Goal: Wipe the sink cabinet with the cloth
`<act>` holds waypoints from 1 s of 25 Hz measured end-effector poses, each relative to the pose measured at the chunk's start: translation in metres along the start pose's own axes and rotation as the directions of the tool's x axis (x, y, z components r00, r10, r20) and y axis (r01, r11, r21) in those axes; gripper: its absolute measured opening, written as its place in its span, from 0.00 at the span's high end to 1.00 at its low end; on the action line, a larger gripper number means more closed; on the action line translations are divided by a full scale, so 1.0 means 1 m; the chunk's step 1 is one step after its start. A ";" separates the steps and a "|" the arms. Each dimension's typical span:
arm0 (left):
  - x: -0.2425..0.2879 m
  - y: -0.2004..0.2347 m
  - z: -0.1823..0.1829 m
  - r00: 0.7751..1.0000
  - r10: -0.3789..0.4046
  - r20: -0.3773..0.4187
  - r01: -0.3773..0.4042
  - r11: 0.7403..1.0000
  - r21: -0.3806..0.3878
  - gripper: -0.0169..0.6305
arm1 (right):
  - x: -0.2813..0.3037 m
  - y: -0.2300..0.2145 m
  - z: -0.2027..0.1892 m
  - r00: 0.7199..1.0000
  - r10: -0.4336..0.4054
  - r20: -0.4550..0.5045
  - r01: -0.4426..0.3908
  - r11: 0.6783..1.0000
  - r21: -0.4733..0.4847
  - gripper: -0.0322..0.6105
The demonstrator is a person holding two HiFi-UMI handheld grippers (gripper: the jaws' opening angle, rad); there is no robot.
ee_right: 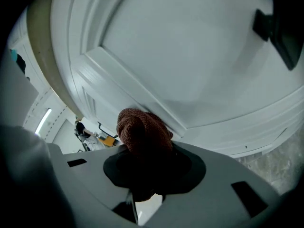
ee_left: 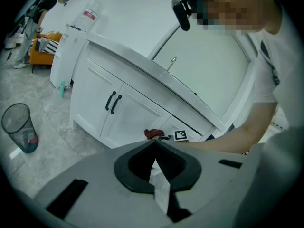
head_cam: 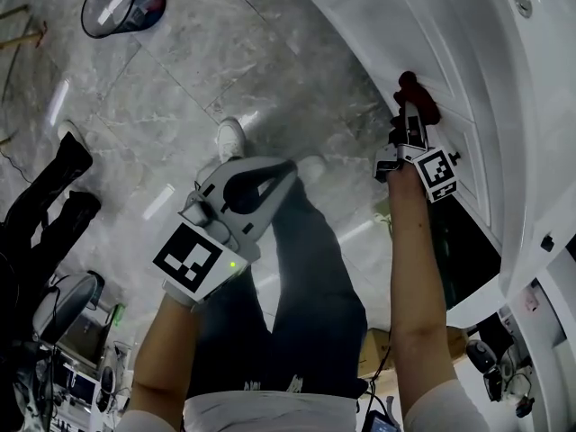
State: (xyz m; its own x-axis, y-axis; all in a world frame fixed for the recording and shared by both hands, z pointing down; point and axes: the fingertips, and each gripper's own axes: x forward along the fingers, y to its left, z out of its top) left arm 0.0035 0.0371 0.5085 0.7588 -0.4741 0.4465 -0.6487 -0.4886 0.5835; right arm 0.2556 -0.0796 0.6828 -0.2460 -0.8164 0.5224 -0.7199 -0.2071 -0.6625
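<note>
The glossy grey marble-veined tile floor bears the white panelled sink cabinet — just ahead of the fingers of the right gripper — and a black wire-mesh waste bin (something red inside), well beyond the fingers of the left gripper.

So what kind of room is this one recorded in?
Probably a bathroom or washroom: a white sink cabinet with a tap on top, grey marble-look floor tiles and a mesh bin. The right gripper holds a cloth against the cabinet door.
</note>
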 end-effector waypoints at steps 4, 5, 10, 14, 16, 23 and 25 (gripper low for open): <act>-0.002 0.000 -0.008 1.000 0.007 -0.021 -0.007 1.000 -0.003 0.95 | 0.010 -0.013 -0.011 1.000 -0.013 -0.013 0.013 1.000 0.018 0.77; -0.002 -0.001 -0.010 1.000 0.006 -0.025 -0.006 1.000 -0.001 0.95 | 0.012 -0.016 -0.013 1.000 -0.018 -0.015 0.018 1.000 0.022 0.77; 0.000 -0.002 -0.012 0.999 0.015 -0.034 -0.015 1.000 -0.002 0.95 | 0.021 -0.031 -0.024 0.998 -0.049 -0.038 0.050 0.998 0.025 0.77; -0.001 -0.001 -0.011 0.999 0.021 -0.034 -0.021 1.000 -0.008 0.95 | 0.024 -0.039 -0.029 0.997 -0.065 -0.051 0.065 0.998 0.000 0.77; -0.002 -0.002 -0.012 0.999 0.021 -0.038 -0.021 1.000 0.000 0.95 | 0.024 -0.042 -0.029 0.996 -0.065 -0.055 0.063 0.998 -0.029 0.77; -0.002 -0.002 -0.021 0.997 0.023 -0.069 -0.023 1.000 0.006 0.95 | 0.012 -0.055 -0.028 0.995 -0.066 -0.076 0.058 0.993 -0.100 0.77; 0.000 -0.004 -0.024 0.997 0.020 -0.078 -0.019 1.000 0.010 0.95 | 0.005 -0.062 -0.026 0.994 -0.075 -0.075 0.067 0.992 -0.110 0.77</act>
State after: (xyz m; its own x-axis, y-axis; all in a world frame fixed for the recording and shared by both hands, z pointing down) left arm 0.0079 0.0567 0.5221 0.7481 -0.4251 0.5096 -0.6636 -0.4871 0.5679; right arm 0.2823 -0.0565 0.7408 -0.2392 -0.7558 0.6096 -0.8015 -0.2007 -0.5633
